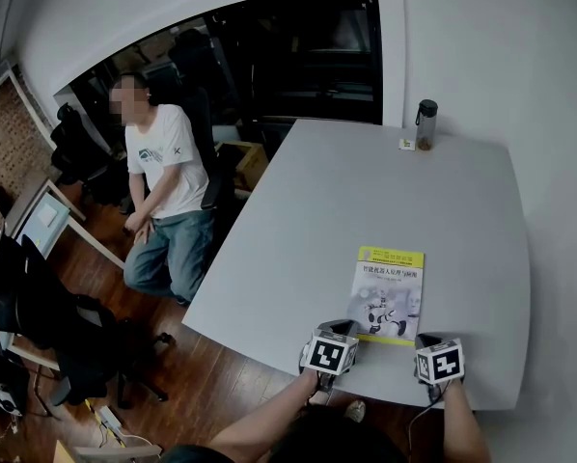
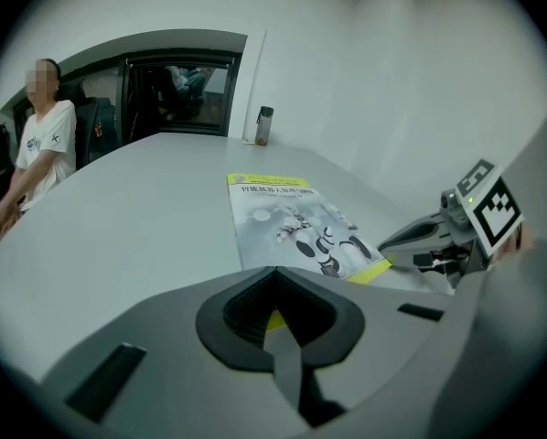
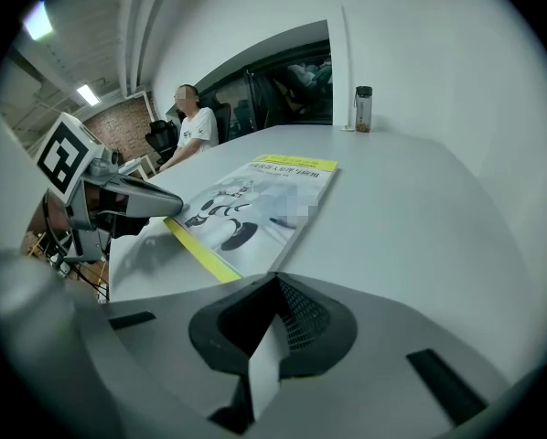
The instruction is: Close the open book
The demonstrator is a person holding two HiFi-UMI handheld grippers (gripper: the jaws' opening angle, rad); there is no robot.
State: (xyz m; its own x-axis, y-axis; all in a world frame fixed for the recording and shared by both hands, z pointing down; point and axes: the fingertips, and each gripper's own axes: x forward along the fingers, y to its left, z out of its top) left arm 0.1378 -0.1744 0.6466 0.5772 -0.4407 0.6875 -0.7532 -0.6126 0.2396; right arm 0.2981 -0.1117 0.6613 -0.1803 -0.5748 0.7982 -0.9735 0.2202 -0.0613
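Pair: left gripper (image 1: 339, 328), right gripper (image 1: 426, 339); grey moulded shells, black ribbed pads (image 2: 248, 316). Each carries a cube (image 1: 328, 354) of black-and-white square markers.

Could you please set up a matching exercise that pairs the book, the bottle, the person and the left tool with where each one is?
Things:
1. book
2. bottle
3. person
4. left tool

Places:
A. standing at the far edge of the table
B. seated beside the table
C. by the book's near left corner
D. lying closed, cover up, near the table's front edge

Pairs: 1-D, 2-A, 3-B, 4-C
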